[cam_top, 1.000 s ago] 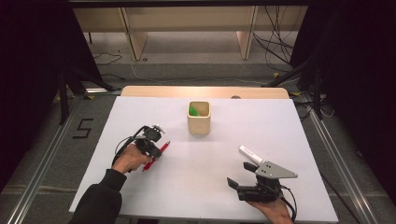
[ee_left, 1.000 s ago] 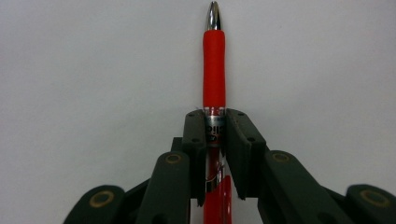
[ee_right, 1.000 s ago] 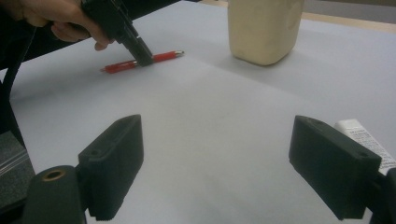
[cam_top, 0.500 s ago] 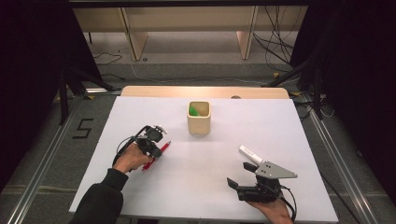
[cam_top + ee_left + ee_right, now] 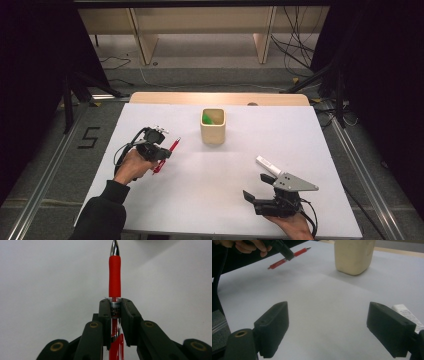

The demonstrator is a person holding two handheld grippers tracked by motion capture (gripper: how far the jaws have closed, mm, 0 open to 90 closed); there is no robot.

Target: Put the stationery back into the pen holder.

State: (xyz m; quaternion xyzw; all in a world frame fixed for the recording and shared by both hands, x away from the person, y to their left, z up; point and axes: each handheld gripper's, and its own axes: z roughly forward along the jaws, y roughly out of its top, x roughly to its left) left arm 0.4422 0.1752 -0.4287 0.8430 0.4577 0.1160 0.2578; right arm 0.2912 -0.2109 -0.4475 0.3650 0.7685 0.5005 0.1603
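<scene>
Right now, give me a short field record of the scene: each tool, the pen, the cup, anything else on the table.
left tool: shut on the red pen, held off the table, metal tip pointing ahead
right tool: open, nothing between its jaws, low over the table
cup: upright, beige, something green inside
white tube: lying on the table beside the right tool

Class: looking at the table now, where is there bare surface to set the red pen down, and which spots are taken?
Bare: the stretch between the left gripper holding the red pen and the right gripper, in front of the cup; also the far corners beside the cup. Taken: the near right, with the white tube.
</scene>
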